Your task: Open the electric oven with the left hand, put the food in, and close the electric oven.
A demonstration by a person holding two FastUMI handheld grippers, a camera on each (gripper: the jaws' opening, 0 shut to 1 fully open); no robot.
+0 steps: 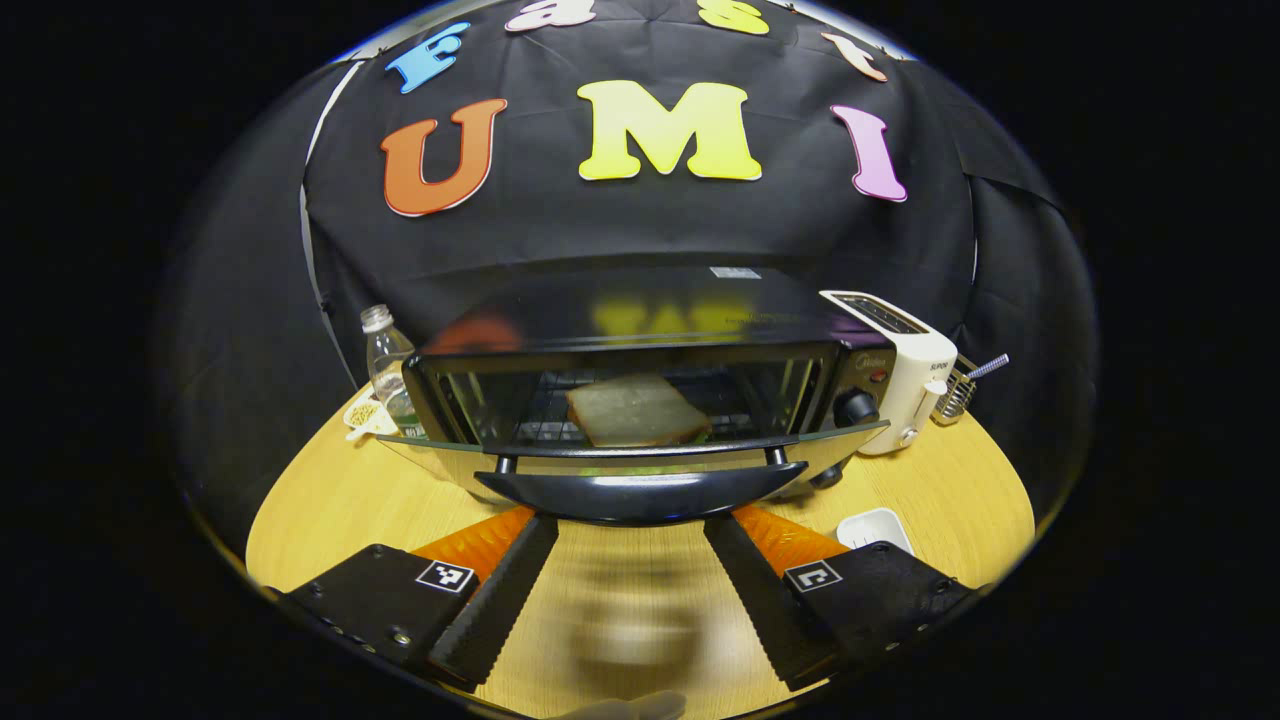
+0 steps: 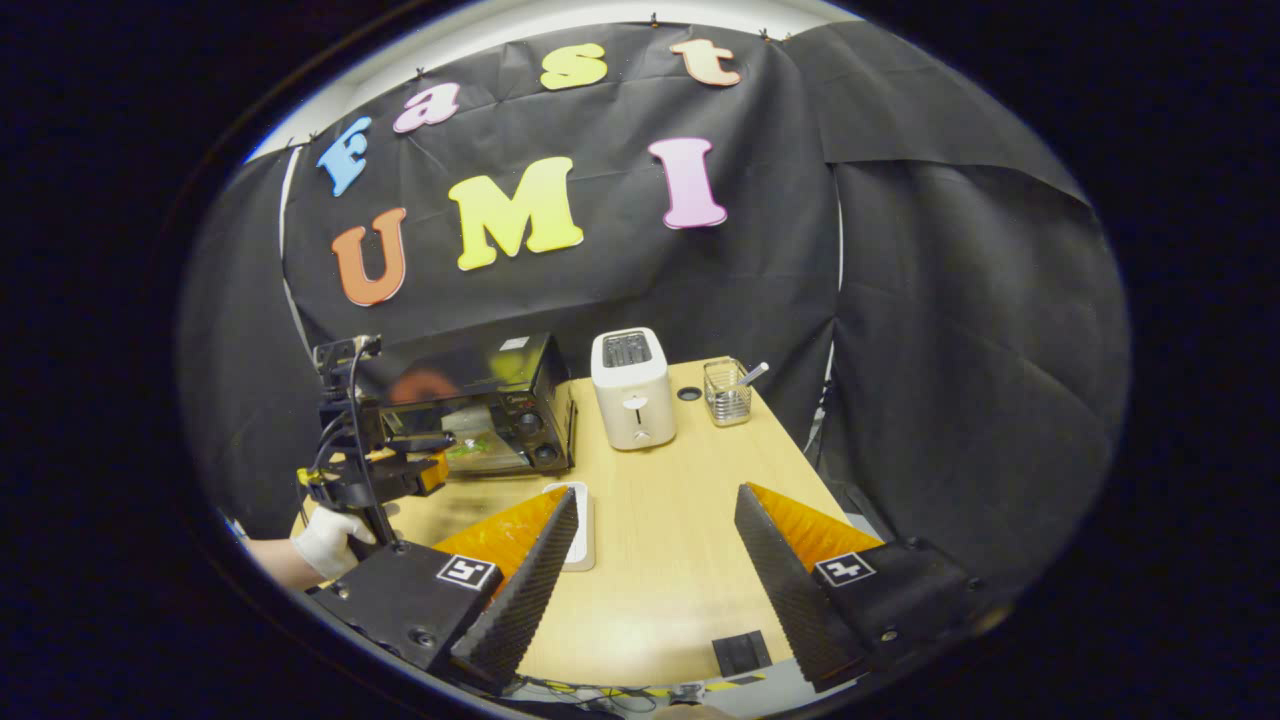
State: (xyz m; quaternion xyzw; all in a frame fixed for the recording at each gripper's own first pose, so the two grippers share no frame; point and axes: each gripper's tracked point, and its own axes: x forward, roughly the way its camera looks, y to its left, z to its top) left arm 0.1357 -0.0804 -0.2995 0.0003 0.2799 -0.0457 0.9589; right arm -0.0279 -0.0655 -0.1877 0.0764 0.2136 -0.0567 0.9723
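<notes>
Glass oven door (image 1: 640, 440) half down, bread (image 1: 637, 410) on the rack inside the electric oven (image 1: 640, 370).
Left gripper view: my left gripper (image 1: 630, 535) sits spread wide, fingertips just below the door handle (image 1: 640, 490) — grasping nothing. Right gripper view: my right gripper (image 2: 655, 520) hangs released over the wooden table (image 2: 660, 560) — toaster (image 2: 632, 388) ahead, oven at left.

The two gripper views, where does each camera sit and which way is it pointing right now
Left gripper view: rides the left gripper, low and close before the black electric oven; faces its part-open glass door with a brown bread slice behind; own fingers spread.
Right gripper view: rides the right gripper, farther back and higher over the wooden table; own fingers spread, plus the left gripper and a white-gloved hand.
Shared: oven, white toaster, table.
</notes>
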